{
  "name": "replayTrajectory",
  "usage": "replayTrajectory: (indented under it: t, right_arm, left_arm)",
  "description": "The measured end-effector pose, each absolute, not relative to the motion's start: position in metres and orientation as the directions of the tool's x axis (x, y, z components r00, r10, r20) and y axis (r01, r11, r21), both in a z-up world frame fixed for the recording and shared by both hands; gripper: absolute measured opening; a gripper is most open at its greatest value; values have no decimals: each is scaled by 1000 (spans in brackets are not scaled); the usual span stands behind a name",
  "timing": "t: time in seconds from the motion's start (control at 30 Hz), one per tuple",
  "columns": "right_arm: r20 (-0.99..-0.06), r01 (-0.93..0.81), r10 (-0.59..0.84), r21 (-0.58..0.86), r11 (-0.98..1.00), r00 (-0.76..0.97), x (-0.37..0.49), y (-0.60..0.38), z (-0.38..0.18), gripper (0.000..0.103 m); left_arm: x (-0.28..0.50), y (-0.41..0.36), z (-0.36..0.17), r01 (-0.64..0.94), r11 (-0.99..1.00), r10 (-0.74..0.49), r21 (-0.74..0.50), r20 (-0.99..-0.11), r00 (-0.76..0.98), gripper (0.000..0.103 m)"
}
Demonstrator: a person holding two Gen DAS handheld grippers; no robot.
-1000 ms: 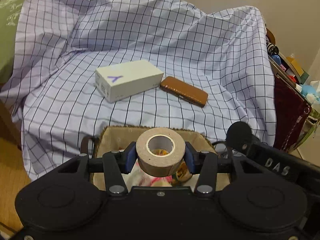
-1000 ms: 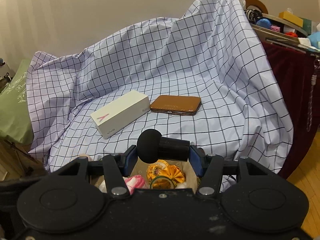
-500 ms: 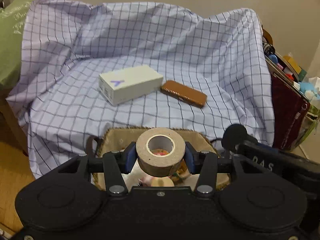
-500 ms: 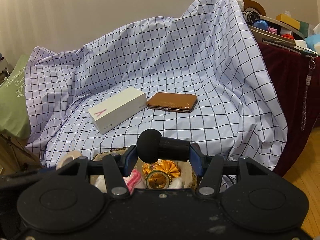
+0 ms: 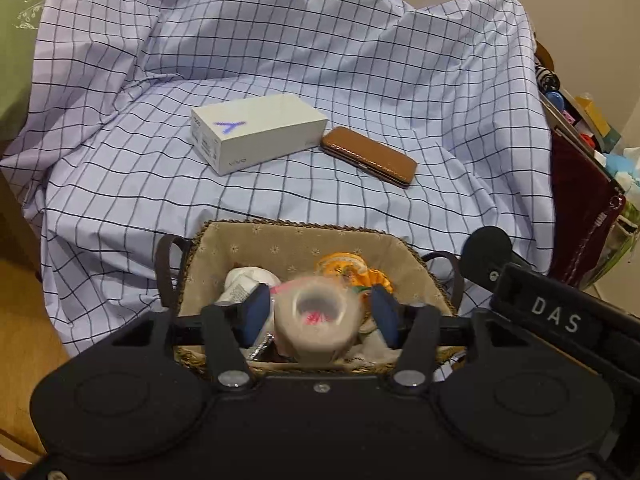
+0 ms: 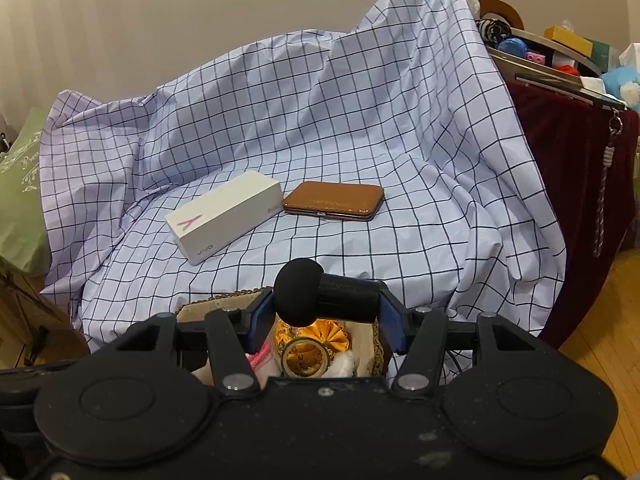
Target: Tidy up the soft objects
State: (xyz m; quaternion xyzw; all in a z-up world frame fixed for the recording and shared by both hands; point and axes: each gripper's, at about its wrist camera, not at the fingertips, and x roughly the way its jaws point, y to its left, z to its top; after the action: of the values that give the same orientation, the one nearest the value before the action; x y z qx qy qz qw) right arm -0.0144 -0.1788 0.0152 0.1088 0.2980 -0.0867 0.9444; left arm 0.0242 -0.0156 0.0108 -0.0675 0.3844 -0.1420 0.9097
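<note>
A lined wicker basket sits at the front edge of the checked cloth, and both grippers hover over it. My left gripper has its jaws opening. A beige tape roll, blurred, is between the blue pads with gaps on both sides, dropping into the basket. My right gripper is shut on a black foam-tipped microphone held crosswise above the basket. Inside the basket lie an orange fabric piece, a patterned tape ring and white and pink soft items.
A white box and a brown leather case lie side by side on the checked cloth behind the basket. A dark red draped shelf with small clutter stands at the right. A green cushion is at the left.
The left jaws have spread and let go of the tape roll, which has dropped lower towards the basket. The left view now looks more steeply into the basket. The right gripper still holds the microphone.
</note>
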Motion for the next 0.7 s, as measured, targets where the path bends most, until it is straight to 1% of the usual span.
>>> replayTrajectory:
  t: [0.1, 0.17, 0.33, 0.4, 0.7]
  right_arm:
    - [-582, 233, -100, 158, 960, 807, -15, -180, 15, 55]
    - [-584, 233, -100, 157, 960, 806, -15, -180, 15, 55]
    - [-590, 231, -98, 155, 961, 801, -14, -179, 13, 55]
    - [-597, 234, -97, 157, 959, 796, -12, -180, 12, 55]
    - [-615, 221, -80, 156, 963, 784, -9, -178, 7, 57]
  left_arm:
    - [24, -14, 10, 192, 955, -296, -226, -678, 673, 65]
    - [24, -12, 9, 185, 955, -294, -230, -678, 673, 65]
    - [24, -9, 8, 155, 962, -267, -224, -678, 685, 70]
    - [25, -6, 8, 138, 962, -266, -237, -676, 688, 77]
    - [25, -4, 10, 111, 971, -227, -214, -661, 715, 77]
